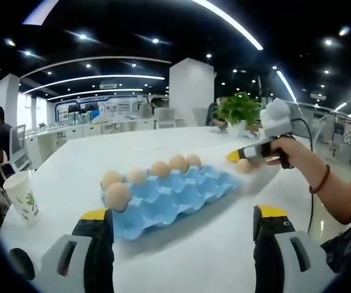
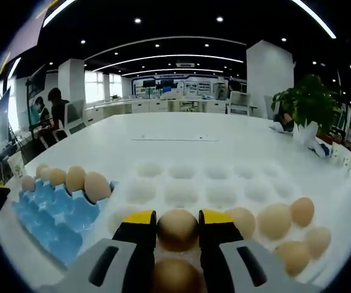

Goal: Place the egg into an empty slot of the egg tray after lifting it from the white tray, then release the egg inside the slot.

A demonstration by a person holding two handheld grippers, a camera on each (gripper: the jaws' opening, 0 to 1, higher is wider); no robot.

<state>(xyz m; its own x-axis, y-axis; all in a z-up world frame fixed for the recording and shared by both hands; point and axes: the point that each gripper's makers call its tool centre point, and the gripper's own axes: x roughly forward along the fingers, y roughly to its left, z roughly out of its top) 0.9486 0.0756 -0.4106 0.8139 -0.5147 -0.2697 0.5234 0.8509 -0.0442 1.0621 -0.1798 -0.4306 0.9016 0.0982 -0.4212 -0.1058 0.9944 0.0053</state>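
Our right tongs [image 2: 177, 227] have their yellow-tipped jaws set on either side of an egg [image 2: 177, 229], touching its flanks, so we judge them closed on it. The egg sits low over the white tray [image 2: 181, 172], and we cannot tell whether it has left its cup. Another egg [image 2: 175, 276] lies just below it between the jaws, and more eggs [image 2: 274, 221] sit in the tray's cups to the right of the view. The blue egg tray [image 2: 56, 226] lies just beside the white tray on the worktop [image 2: 181, 131], with a row of eggs along one edge and most slots empty.

In the left gripper view, our left tongs [image 1: 184, 221] stand wide with nothing between them, facing the blue tray, and the right tongs show beyond it in a hand [image 1: 291, 155].

The egg looks light, smooth and brittle, we judge. A hold across its widest girth with gentle pressure should keep it from slipping or cracking. A paper cup [image 1: 22, 195] stands near the worktop's edge and a potted plant [image 1: 239, 112] at the far side.
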